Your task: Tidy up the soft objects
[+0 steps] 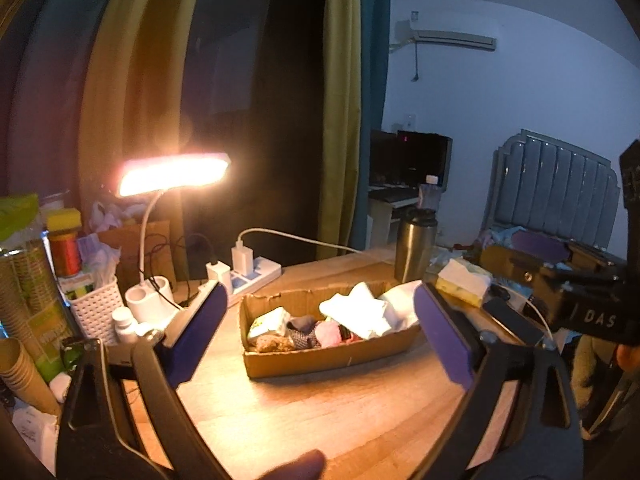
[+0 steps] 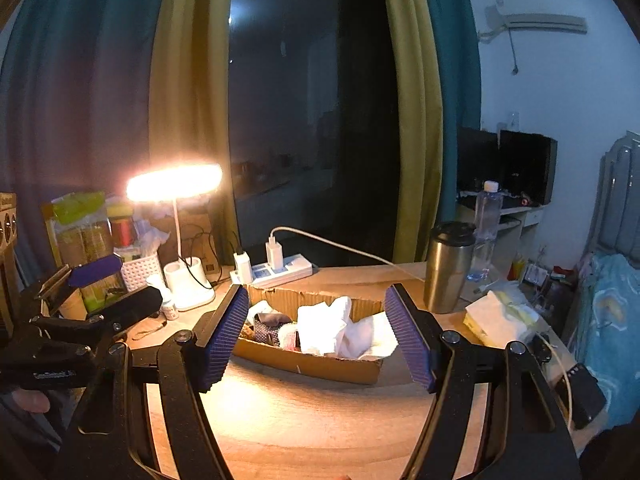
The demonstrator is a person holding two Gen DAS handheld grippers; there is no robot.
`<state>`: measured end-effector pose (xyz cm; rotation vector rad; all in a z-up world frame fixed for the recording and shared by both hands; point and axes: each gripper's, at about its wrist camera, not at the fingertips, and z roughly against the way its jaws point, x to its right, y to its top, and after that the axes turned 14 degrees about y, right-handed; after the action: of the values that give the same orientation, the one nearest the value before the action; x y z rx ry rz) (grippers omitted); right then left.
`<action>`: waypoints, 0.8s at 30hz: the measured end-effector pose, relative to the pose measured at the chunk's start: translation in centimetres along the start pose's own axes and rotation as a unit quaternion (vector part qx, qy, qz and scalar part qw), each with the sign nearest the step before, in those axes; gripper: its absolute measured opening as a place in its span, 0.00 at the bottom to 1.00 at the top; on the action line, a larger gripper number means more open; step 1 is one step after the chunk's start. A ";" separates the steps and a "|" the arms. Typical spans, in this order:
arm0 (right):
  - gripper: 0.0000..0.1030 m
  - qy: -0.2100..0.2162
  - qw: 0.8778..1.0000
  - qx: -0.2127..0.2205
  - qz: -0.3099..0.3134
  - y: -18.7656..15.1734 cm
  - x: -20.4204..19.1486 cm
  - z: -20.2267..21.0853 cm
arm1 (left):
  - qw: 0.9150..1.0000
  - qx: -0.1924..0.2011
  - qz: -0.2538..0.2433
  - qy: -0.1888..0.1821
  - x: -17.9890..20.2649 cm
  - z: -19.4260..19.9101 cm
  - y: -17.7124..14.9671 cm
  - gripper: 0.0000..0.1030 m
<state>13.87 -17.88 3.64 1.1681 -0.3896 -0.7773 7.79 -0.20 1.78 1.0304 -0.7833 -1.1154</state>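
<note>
Left side first: paper cups and a white basket crowd the tabletop edge, desk lamp glaring above 'em. My left tool is spread wide, nothing between the pads, hovering above the wood. Straight ahead of it — cardboard box, long axis running left-right across my view. Inside: small dark and pink bits, prob. socks, bunched at the left end, white cloth heaped toward the right end.

Moving right: my right tool is also wide open and empty, and in its own view the box sits framed between the two fingers, white cloth dead centre. Steel tumbler stands beyond the box's right end, tissue pack further right.

My call: both tools are about equally close, but the right one's lined up better on the white heap — left suits the sock end. Fingers straddle the box lengthwise, so I'd drop in across the short side.
</note>
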 end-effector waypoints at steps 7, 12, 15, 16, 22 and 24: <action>0.72 -0.015 0.999 0.031 0.000 0.6 -1.2 4.2 | 0.999 0.035 -0.004 0.004 0.2 4.0 1.3 0.93; 0.72 -0.019 0.999 0.042 0.003 1.0 -1.9 6.3 | 0.999 0.050 -0.010 0.006 0.6 6.0 2.3 0.93; 0.73 -0.020 0.999 0.045 0.005 1.1 -2.0 6.7 | 0.998 0.057 -0.012 0.011 0.7 6.7 2.6 0.93; 0.73 -0.020 0.999 0.046 0.004 1.2 -2.0 6.8 | 0.998 0.059 -0.013 0.014 0.7 6.8 2.7 0.93; 0.73 -0.020 0.999 0.048 0.003 1.3 -2.1 7.2 | 0.998 0.055 -0.011 0.010 0.7 6.7 2.9 0.93; 0.73 -0.019 0.999 0.048 0.004 1.3 -2.1 7.3 | 0.998 0.055 -0.012 0.009 0.8 6.7 2.9 0.93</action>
<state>8.18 -20.98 7.74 1.2422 -0.4662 -0.7823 2.92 -2.42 6.80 1.1439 -0.8272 -1.0919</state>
